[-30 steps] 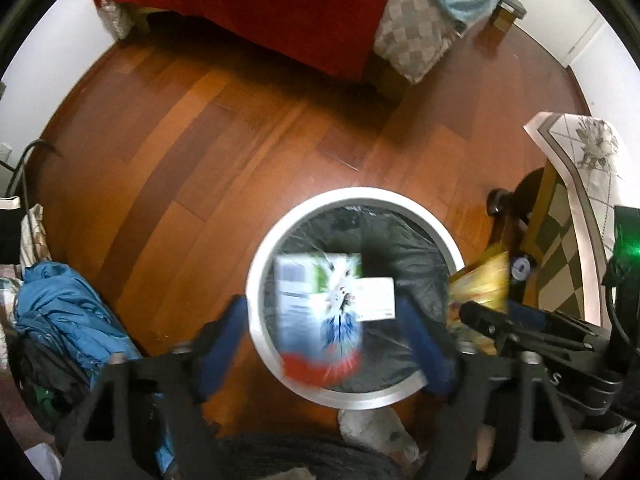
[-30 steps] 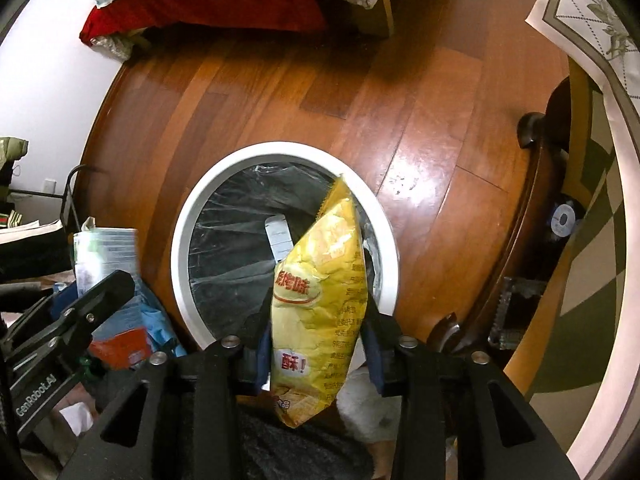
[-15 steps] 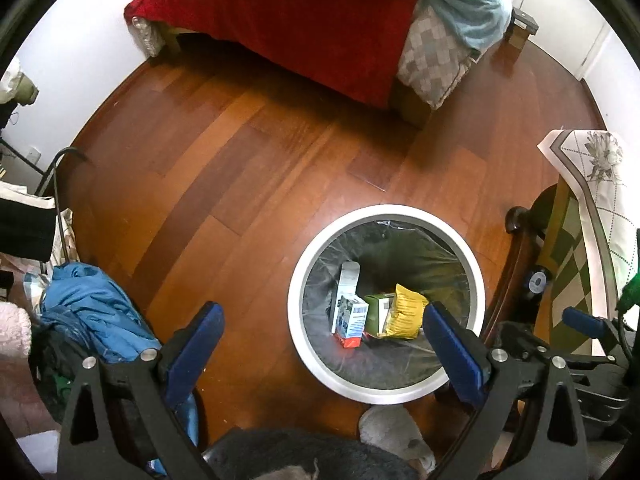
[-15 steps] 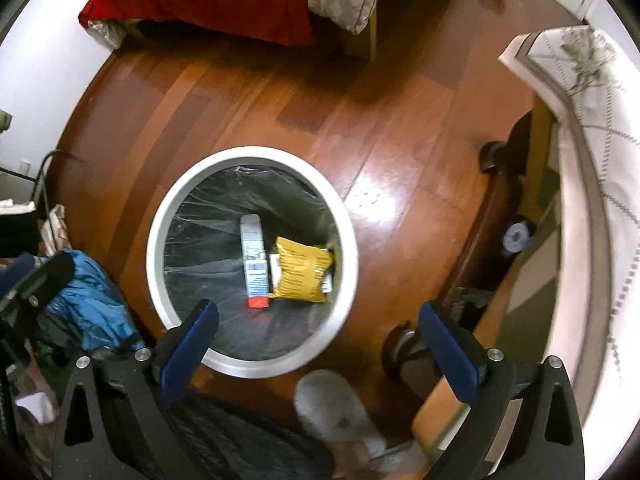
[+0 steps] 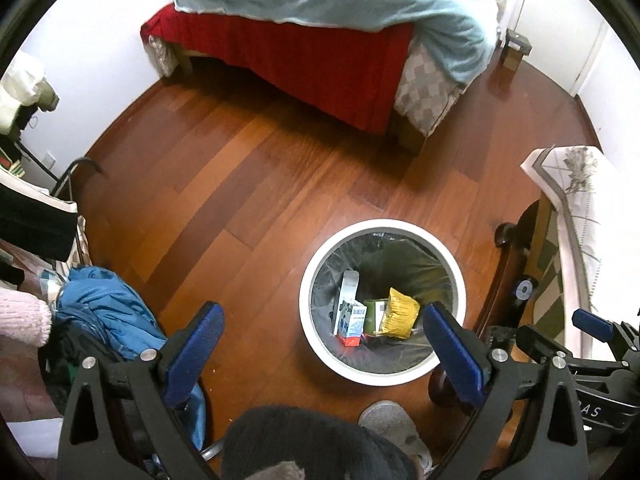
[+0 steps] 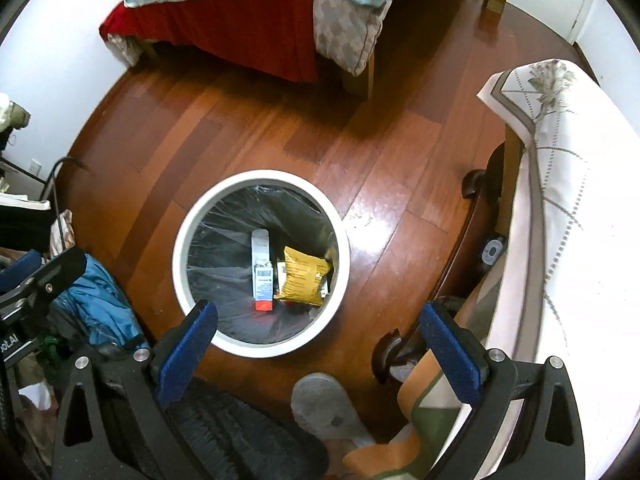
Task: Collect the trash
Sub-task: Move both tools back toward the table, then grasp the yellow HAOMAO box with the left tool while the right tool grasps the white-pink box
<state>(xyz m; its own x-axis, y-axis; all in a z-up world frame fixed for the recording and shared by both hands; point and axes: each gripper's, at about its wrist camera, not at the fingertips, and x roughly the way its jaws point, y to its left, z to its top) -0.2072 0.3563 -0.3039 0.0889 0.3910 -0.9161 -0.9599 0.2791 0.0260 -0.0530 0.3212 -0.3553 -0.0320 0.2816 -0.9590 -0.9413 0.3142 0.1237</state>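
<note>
Both tools hang above the floor and look steeply down. The left gripper [image 5: 320, 336] has its jaws spread wide with nothing between them, and the right gripper [image 6: 320, 336] is spread the same way, also empty. In the left view the white-rimmed bin [image 5: 312, 324] sits at lower centre-right, just inside the right blue pad; in the right view the bin [image 6: 180, 280] sits at the centre, its near rim partly covered by the left pad. The trash lies at the bottom on the dark liner: a white and blue carton [image 6: 262, 270] with a red end, touching a yellow snack bag [image 6: 302, 276]. A green box [image 5: 372, 314] between them is mostly hidden. Print on the packages is too small to read. A grey slipper [image 6: 324, 408] shows at the bottom edge, the leg above it cut off. A bed [image 5: 340, 24] fills the top of the frame, and blue clothes [image 5: 108, 312] lie at lower left.
</note>
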